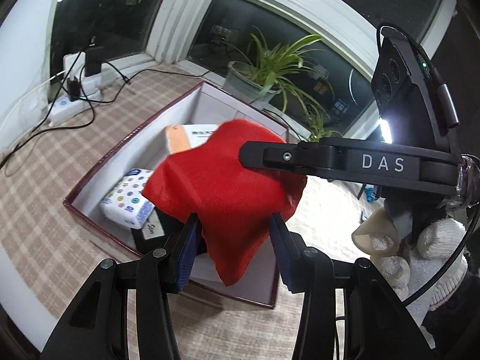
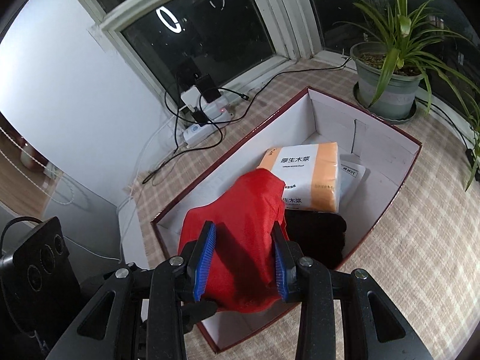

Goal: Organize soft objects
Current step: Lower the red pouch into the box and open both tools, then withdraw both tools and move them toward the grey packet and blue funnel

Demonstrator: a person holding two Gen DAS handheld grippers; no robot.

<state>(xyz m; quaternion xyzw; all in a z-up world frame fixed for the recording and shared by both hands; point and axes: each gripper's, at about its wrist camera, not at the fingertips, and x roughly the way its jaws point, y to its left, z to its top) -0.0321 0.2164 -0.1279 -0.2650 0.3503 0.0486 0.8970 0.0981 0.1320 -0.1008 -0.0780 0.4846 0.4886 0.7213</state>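
A red cloth [image 1: 222, 186] hangs over an open box [image 1: 90, 180] with a dark red rim and white walls. In the left wrist view my left gripper [image 1: 235, 246] has its blue pads on either side of the cloth's lower part, jaws wide. My right gripper's finger [image 1: 270, 157] crosses in from the right onto the cloth. In the right wrist view my right gripper [image 2: 244, 258] has the red cloth [image 2: 240, 234] between its blue pads. In the box lie an orange-and-white tissue pack [image 2: 309, 177], a dotted tissue pack [image 1: 129, 201] and a black cloth [image 2: 315, 237].
A potted spider plant [image 2: 390, 87] stands beyond the box by the window. A power strip with chargers and cables [image 2: 204, 120] lies at the far left on the checked tablecloth [image 2: 420, 255]. A white wall is on the left.
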